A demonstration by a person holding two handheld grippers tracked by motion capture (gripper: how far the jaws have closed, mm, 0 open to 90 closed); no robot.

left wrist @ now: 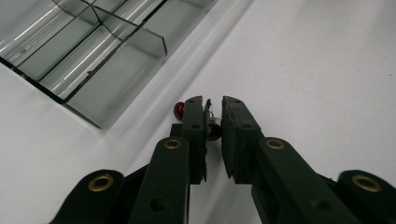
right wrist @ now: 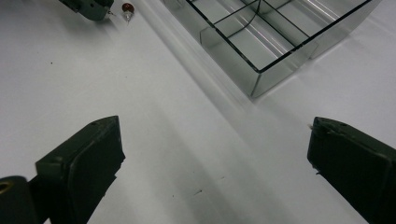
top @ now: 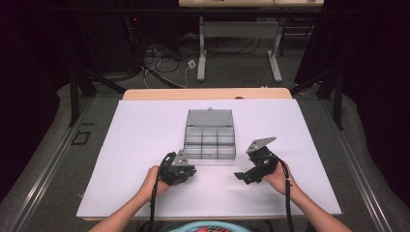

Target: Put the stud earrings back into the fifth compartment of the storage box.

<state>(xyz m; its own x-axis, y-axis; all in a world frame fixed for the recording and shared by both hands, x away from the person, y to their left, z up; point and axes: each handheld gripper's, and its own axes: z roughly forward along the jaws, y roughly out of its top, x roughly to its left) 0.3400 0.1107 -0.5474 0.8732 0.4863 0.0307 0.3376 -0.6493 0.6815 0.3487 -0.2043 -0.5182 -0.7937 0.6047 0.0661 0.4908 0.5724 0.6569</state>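
A: Status on the left tongs (left wrist: pixel 214 105)?

B: Clenched; jaws nearly together on a small red-headed bulb (left wrist: pixel 213 127), low centre of the left gripper view; its metal base sits between the pads. A second bit of red (left wrist: pixel 179 109) pokes out left of the left jaw; can't tell if it's part of the same piece.

A: Where's that relative to the box?

B: Just off the near corner of the clear compartment box (left wrist: pixel 116 70), which takes the upper left of that frame; bulb is on the white tabletop (left wrist: pixel 327 70), outside the box. In the high view my left tongs (top: pixel 189 170) sit just below the box's lower left corner (top: pixel 185 155).

A: Right side?

B: Right tongs (right wrist: pixel 215 154) released; jaws wide apart at the lower corners of the right gripper view, bare tabletop between them. Box corner (right wrist: pixel 254 79) upper centre-right; the red bulb (right wrist: pixel 127 9) at the top left, by my left tongs (right wrist: pixel 91 7).
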